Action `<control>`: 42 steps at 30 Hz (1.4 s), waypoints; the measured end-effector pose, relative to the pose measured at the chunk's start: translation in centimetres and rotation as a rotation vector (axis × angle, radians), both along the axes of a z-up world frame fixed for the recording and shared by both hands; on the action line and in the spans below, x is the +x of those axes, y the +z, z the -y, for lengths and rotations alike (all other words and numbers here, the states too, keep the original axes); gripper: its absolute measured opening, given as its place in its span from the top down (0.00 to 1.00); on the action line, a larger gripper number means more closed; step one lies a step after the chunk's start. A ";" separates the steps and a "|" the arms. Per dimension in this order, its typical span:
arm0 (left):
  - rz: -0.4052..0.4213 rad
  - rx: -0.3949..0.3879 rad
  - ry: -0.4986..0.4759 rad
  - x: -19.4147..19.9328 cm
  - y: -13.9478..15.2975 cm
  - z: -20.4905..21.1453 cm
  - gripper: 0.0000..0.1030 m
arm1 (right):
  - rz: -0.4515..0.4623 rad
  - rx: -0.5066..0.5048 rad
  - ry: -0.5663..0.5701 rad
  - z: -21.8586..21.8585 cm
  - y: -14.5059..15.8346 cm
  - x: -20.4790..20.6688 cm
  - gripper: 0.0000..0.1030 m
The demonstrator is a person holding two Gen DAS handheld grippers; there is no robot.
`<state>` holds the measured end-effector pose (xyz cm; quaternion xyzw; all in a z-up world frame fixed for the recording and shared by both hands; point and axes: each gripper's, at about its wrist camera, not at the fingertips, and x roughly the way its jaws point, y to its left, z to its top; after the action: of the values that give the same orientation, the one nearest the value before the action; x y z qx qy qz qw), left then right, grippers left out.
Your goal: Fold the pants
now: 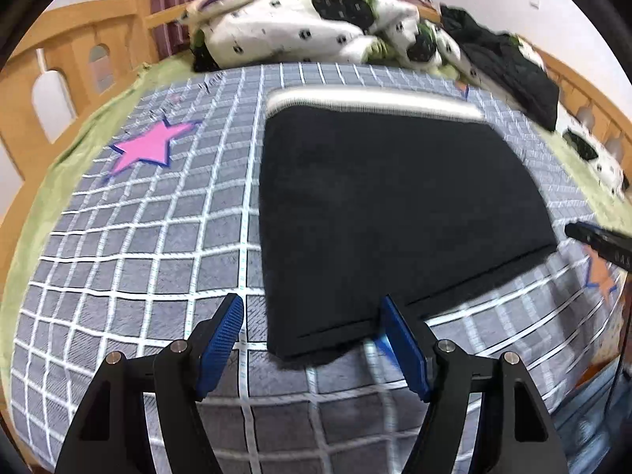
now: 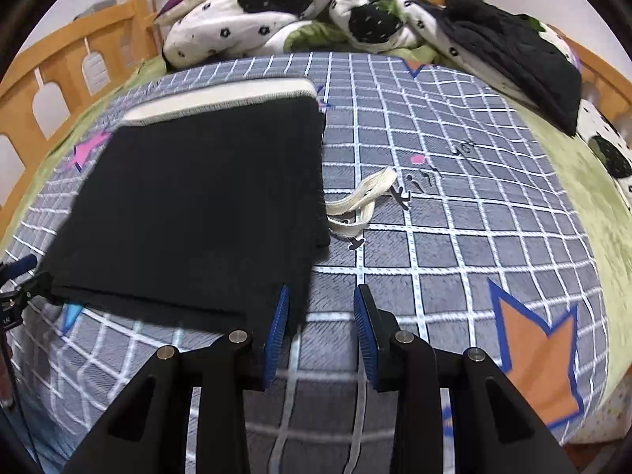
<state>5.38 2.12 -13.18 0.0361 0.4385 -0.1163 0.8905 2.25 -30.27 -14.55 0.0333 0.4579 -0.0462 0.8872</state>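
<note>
The black pants [image 1: 395, 205] lie folded flat on the grey checked bedspread [image 1: 138, 237], with a white waistband strip along the far edge. My left gripper [image 1: 312, 308] is open and empty, hovering at the pants' near left corner. The pants also show in the right wrist view [image 2: 197, 217], where a white drawstring [image 2: 367, 197] trails out from their right edge. My right gripper [image 2: 320, 296] is open and empty at the near right corner. The left gripper shows at that view's left edge [image 2: 15, 276]. The right gripper's tip shows at the right [image 1: 592, 237] of the left wrist view.
A crumpled white, black and green quilt [image 1: 316, 27] and a dark garment [image 1: 509, 63] are piled at the head of the bed. Wooden bed rails [image 1: 59, 63] run along both sides. Pink [image 1: 150, 144] and orange [image 2: 541, 351] stars are printed on the bedspread.
</note>
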 end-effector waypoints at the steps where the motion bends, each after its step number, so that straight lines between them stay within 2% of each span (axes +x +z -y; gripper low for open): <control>1: 0.009 -0.014 0.014 -0.4 0.8 0.1 0.32 | 0.015 0.014 -0.004 -0.2 0.7 -0.5 0.67; 3: 0.021 -0.065 0.020 -1.6 2.8 0.3 0.32 | 0.062 0.048 -0.013 -0.4 2.5 -1.8 0.66; 5: 0.029 -0.087 0.030 -2.6 4.4 0.6 0.32 | 0.107 0.055 -0.025 -0.9 4.5 -3.0 0.60; 9: 0.043 -0.075 0.015 -4.7 7.3 1.9 0.32 | 0.159 -0.011 -0.028 -2.8 8.4 -5.2 0.60; 12: 0.073 -0.071 0.018 -6.3 9.2 2.4 0.31 | 0.165 -0.035 -0.036 -3.7 10.0 -6.5 0.59; 13: 0.077 -0.069 0.022 -6.7 9.5 2.4 0.31 | 0.172 -0.034 -0.036 -3.7 10.3 -6.9 0.48; 14: 0.081 -0.070 0.025 -7.2 9.8 2.4 0.30 | 0.184 -0.032 -0.042 -3.9 10.6 -7.6 0.25; 16: 0.099 -0.077 0.037 -8.3 10.4 2.1 0.24 | 0.232 -0.004 -0.032 -4.2 11.3 -9.0 0.07; 21: 0.141 -0.033 0.049 -10.3 10.9 2.3 0.21 | 0.265 -0.074 -0.007 -5.6 12.6 -11.2 0.06; 28: 0.142 -0.031 0.038 -11.2 11.3 2.3 0.17 | 0.233 -0.053 -0.012 -5.8 12.3 -12.1 0.06; 31: 0.148 -0.005 0.061 -11.1 11.0 2.3 0.17 | 0.224 -0.045 -0.011 -5.7 12.0 -12.1 0.06; 35: 0.120 -0.027 0.065 -10.6 10.7 2.0 0.17 | 0.217 -0.041 -0.010 -5.7 11.7 -12.0 0.06; 42: 0.123 -0.029 0.074 -10.6 10.6 1.9 0.17 | 0.226 -0.032 -0.015 -5.4 11.8 -12.0 0.06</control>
<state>-5.26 0.19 -2.57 0.0142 0.3821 -0.0874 0.9199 -9.78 -24.83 -2.75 0.0274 0.3541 -0.0560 0.9331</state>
